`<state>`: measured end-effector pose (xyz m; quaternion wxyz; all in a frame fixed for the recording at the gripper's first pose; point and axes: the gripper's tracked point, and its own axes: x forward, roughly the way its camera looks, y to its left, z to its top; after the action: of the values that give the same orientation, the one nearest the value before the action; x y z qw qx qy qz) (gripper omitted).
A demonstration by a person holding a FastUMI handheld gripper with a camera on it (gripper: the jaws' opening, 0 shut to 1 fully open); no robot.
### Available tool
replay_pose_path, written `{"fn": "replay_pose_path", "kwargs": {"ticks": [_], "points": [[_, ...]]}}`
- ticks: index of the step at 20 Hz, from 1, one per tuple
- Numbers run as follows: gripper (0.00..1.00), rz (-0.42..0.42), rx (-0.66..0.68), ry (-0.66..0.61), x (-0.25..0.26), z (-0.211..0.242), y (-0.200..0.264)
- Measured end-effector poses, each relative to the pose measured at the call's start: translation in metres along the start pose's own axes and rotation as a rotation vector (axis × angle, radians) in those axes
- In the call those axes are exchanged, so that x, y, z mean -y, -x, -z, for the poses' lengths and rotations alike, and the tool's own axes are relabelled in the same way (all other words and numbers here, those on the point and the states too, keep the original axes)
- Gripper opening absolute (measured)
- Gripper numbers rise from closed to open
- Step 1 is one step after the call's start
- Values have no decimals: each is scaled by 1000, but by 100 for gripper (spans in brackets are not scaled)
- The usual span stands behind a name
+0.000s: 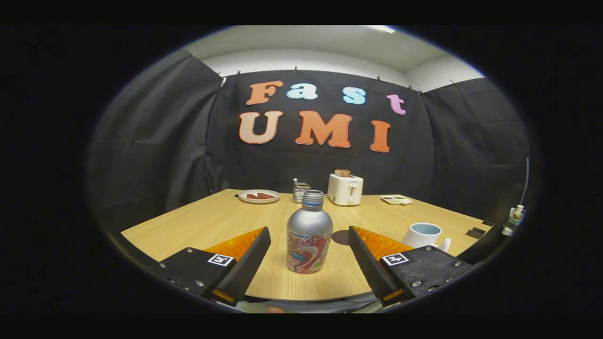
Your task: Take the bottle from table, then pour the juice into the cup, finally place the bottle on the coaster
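Note:
A silver bottle [309, 235] with a colourful label and a screw neck stands upright on the wooden table [212, 221]. My gripper [309, 233] is open, and the bottle stands between its two fingers with a gap on each side. A round dark coaster [341, 237] lies just behind the bottle to its right, partly hidden by the right finger. A white cup [422, 234] with a pale blue inside stands to the right, beyond the right finger.
At the table's far side stand a white toaster [345, 189] with bread in it, a plate [258, 196] with something brown, a small metal holder [300, 191] and a small flat dish [396, 199]. The black cloth wall closes in behind.

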<state>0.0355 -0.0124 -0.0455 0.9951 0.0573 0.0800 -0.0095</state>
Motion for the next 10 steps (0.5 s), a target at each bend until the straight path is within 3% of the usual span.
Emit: {"fn": "replay_pose_path", "kwargs": {"ticks": [10], "points": [[98, -18, -109, -20, -6, 41, -33]]}}
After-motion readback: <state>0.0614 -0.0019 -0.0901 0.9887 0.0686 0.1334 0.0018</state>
